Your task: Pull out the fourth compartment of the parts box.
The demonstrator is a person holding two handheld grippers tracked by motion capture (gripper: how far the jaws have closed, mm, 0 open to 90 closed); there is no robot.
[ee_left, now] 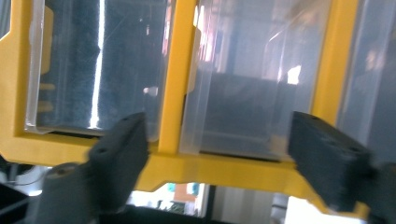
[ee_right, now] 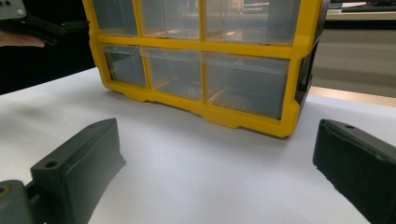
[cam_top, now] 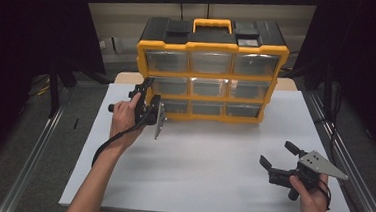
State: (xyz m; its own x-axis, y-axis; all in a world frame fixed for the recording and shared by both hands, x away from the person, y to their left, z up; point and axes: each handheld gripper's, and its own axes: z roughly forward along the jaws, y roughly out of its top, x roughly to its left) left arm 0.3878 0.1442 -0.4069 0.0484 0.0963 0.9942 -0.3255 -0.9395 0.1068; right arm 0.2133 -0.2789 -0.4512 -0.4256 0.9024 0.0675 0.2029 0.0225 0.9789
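Observation:
A yellow-and-black drawer organizer (cam_top: 211,72) with several clear drawers stands at the back middle of the white table (cam_top: 206,177). My left gripper (cam_top: 149,92) is held sideways at the organizer's left edge, open, close to the left column of drawers. In the left gripper view my left gripper (ee_left: 219,158) has its jaws apart with nothing between them, just in front of two clear drawers (ee_left: 238,88) and a yellow bar (ee_left: 175,74). My right gripper (cam_top: 279,155) hovers open over the table's front right. In the right gripper view my right gripper (ee_right: 219,163) faces the organizer (ee_right: 201,70) from a distance.
A black and orange carry handle (cam_top: 212,25) tops the organizer. Metal rails (cam_top: 32,150) run along the floor on both sides of the table. The other hand and gripper (ee_right: 28,23) show at the top left of the right gripper view.

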